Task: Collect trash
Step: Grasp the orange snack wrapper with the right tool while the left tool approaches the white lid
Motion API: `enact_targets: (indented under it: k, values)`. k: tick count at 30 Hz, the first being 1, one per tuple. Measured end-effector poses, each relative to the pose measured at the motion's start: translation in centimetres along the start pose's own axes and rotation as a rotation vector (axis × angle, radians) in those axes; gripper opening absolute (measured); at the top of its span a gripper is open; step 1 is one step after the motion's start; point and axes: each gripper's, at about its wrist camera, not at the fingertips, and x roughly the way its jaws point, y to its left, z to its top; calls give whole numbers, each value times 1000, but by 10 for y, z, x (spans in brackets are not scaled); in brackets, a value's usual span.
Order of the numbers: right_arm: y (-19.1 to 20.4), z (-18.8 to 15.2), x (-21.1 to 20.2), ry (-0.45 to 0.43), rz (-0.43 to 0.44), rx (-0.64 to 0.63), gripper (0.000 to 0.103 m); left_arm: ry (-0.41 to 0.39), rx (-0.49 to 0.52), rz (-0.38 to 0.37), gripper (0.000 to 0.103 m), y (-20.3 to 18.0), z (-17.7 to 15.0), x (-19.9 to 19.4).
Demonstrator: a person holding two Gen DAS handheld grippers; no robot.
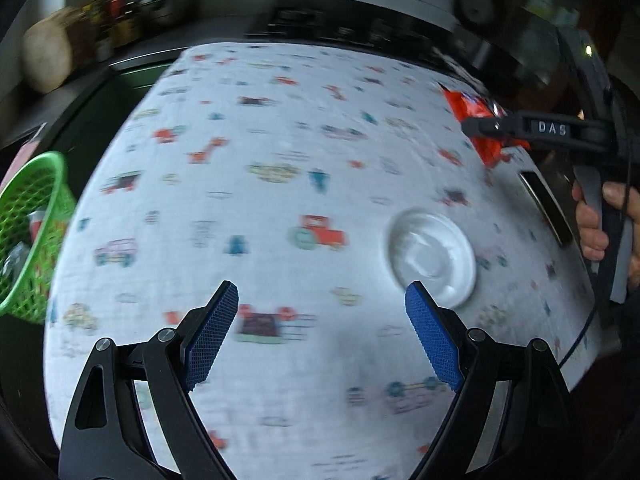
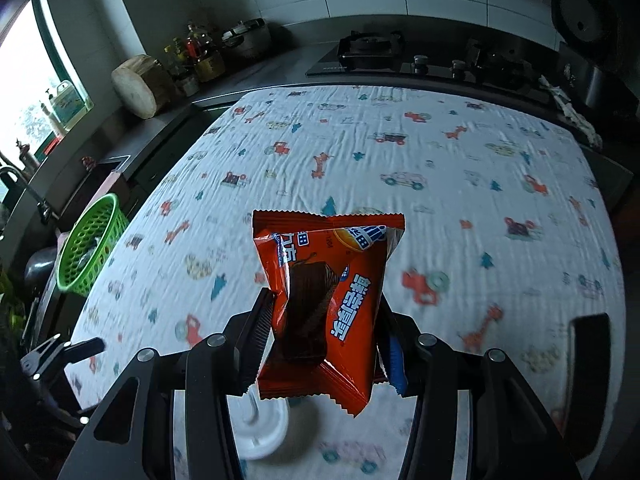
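While its fingers [image 2: 256, 332] clamp an orange snack wrapper [image 2: 324, 300] above the near part of the bench [image 2: 460, 152], the right gripper [image 2: 320, 344] tilts downward. The left gripper [image 1: 320, 336] also points down, fingers wide and empty, just beside a white lid [image 1: 432, 256]. At the far left edge, a green basket [image 2: 90, 240] holds some scraps.

left gripper [image 1: 322, 300]: fingers wide apart, nothing between them, tipped down | right gripper [image 2: 326, 312]: fingers squeezed on the orange snack wrapper [image 2: 324, 300], lifted up | hand [image 1: 600, 224]: wrapped round right handle
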Motion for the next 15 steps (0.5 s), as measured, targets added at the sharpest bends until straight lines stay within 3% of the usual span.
enact_targets:
  k: [4,10,15]
  values:
    - [-11,-13,-15,-8,-1,-3,48,21,64,-41,85,-29,-1,14]
    - [-26,-27,-23,-9,-1,6,48,51,151,-116,97,-58,-5,30]
    - [-37,-33,-22,-9,9,23,48,73,234,-120,98,-78,-4,42]
